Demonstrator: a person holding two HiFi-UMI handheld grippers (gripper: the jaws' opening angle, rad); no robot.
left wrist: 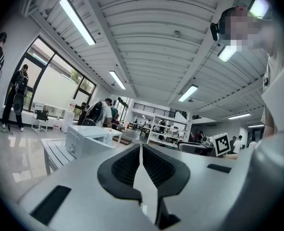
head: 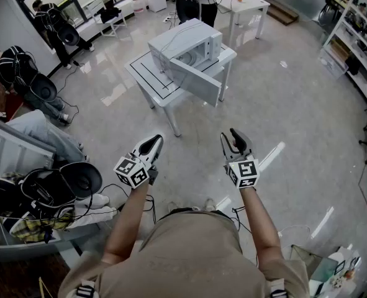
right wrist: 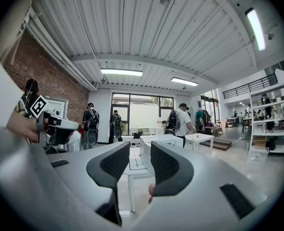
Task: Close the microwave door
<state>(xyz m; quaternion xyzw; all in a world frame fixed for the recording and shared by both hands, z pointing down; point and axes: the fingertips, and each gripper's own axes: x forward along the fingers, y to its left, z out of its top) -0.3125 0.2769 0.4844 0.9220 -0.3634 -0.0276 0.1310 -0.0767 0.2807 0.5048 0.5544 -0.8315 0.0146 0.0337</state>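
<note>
Microwave (head: 184, 45) first: where is it from here? the newcomer asks.

On the white table (head: 147, 73) at the far middle of the floor, well apart from both grippers, the coach answers. Its door (head: 199, 81) hangs open, swung out toward the near right, past the table's edge.

And the hands?

Both forearms reach straight out in front of the body, side by side, with the grippers level and aimed toward the table. The left gripper (head: 156, 139) has its jaws together, with only a hairline between the pads and nothing in them. The right gripper (head: 231, 133) has its jaws a little apart and empty (the microwave merely shows far off through the gap).

So how do I shut it well?

Walk up first, I'd say, because nothing is within reach from here. The hinge seems to be at the door's far-left end, so go for the free edge at the near right. Lay the closed left jaws flat on the outer face and push steadily toward the far side until the door meets the body. No gripping is needed. Keep the right gripper ready to steady the box if it slides (that tabletop looks smooth), and keep both clear of the closing gap.
</note>
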